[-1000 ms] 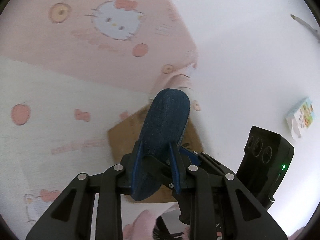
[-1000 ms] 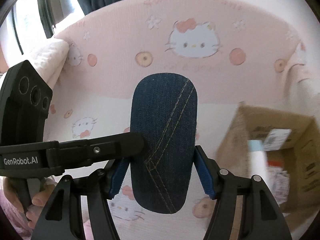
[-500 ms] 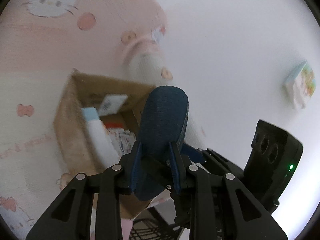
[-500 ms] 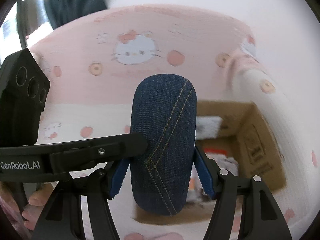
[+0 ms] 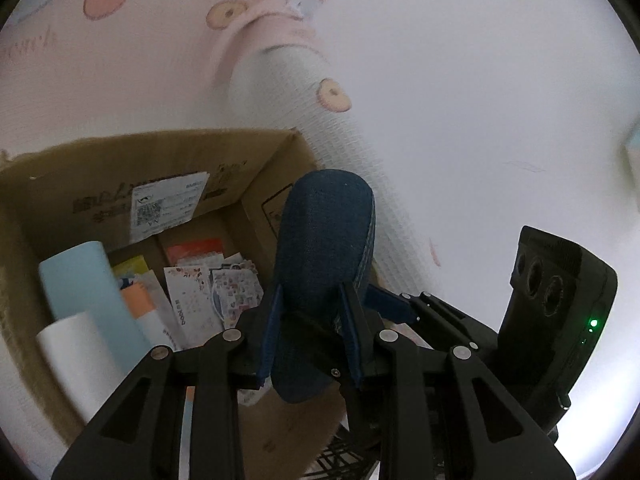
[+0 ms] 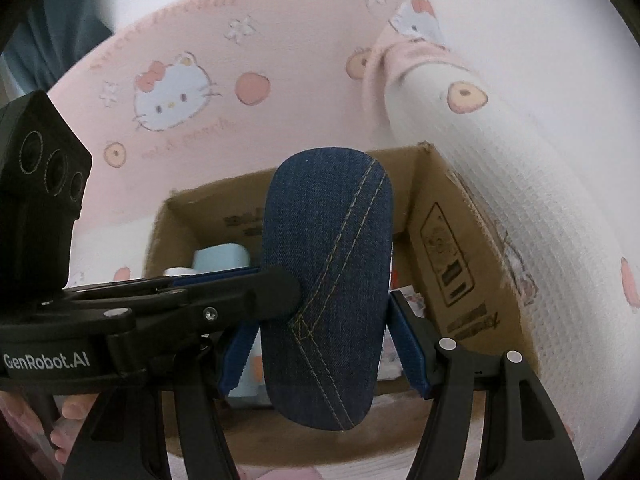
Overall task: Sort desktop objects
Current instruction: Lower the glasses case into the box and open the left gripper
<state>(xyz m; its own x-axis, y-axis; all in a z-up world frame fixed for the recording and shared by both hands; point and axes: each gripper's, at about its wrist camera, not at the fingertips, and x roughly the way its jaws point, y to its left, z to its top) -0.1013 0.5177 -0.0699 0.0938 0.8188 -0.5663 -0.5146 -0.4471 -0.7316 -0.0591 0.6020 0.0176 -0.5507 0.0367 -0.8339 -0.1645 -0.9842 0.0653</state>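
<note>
Nearest, both wrist views: a denim-covered case (image 6: 326,292), oblong with rounded ends, the shape of a glasses case, carried between two grippers above an open cardboard box (image 5: 264,168).

Left gripper (image 5: 312,336) takes it across the narrow thickness, its blue pads against the faces. Its jaws have just been opening slightly, case between them.

Right gripper (image 6: 324,354) spans the broad width, jaws wide. Its right pad sits at the case's edge; contact on the left side cannot be told.

Judged: light, stiff shell, cloth skin that grips well, not fragile. The near end, as taken now, is the best hold.

Below: a pale blue tube (image 5: 78,276), a white roll (image 5: 80,360) and sticker sheets (image 5: 208,296) in the box. Beyond: a cartoon-cat blanket (image 6: 172,96).
</note>
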